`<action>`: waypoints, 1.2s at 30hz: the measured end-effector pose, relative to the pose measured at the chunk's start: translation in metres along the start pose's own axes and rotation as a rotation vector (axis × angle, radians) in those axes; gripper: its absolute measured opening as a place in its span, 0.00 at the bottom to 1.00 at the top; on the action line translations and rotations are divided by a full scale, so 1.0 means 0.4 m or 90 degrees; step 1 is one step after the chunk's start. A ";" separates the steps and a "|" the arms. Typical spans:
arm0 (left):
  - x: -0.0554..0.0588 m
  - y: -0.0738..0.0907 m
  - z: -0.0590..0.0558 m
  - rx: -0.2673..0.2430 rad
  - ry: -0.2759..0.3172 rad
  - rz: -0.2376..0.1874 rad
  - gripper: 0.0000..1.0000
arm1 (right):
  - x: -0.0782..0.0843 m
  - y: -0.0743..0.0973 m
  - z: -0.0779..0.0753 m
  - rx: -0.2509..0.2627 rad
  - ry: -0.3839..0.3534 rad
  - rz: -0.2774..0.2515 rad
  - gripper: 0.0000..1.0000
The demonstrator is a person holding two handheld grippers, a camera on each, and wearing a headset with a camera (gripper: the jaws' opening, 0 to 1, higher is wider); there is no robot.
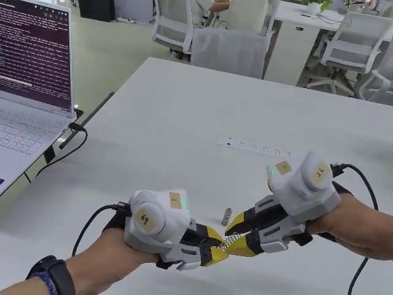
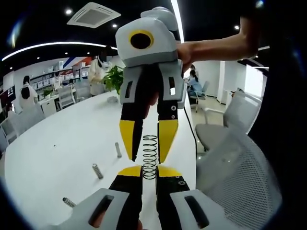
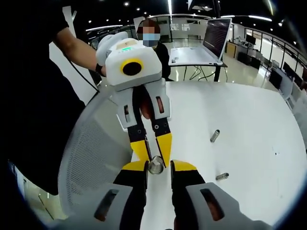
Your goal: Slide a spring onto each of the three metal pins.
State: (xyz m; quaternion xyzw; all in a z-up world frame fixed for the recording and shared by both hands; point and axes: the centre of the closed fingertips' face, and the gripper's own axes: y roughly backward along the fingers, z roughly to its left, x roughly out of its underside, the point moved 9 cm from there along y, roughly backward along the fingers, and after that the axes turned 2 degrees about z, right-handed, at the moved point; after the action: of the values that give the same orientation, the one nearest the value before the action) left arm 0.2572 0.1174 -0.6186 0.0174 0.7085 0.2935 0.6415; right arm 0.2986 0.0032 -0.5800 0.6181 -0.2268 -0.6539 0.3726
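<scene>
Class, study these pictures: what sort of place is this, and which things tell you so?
Probably an open-plan office: mesh swivel chairs beside a white table, an open laptop showing text, and a ceiling air vent.

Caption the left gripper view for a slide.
Left gripper grips a spring while the right gripper straddles its far end.

The head view is looking down from close above at the white bench [image 1: 184,110], the left tool [image 1: 216,247] and the right tool [image 1: 232,236]. Each tool view is facing the other tool head-on, very near. All 3 are sharing the spring [image 1: 227,243].
</scene>
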 end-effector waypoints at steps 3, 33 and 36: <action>-0.011 -0.005 0.004 0.003 -0.005 -0.008 0.02 | -0.006 0.009 -0.003 -0.004 0.008 0.010 0.15; -0.031 -0.025 0.012 0.013 -0.011 -0.014 0.02 | -0.039 0.023 -0.010 -0.039 0.133 0.150 0.09; -0.030 -0.026 0.013 0.014 -0.011 -0.014 0.02 | -0.038 0.022 -0.012 -0.040 0.139 0.152 0.08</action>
State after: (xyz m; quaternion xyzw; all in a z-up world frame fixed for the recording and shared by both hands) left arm 0.2677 0.1060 -0.6126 0.0190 0.7061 0.2787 0.6507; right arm 0.3044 0.0102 -0.5641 0.6423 -0.2364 -0.5405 0.4893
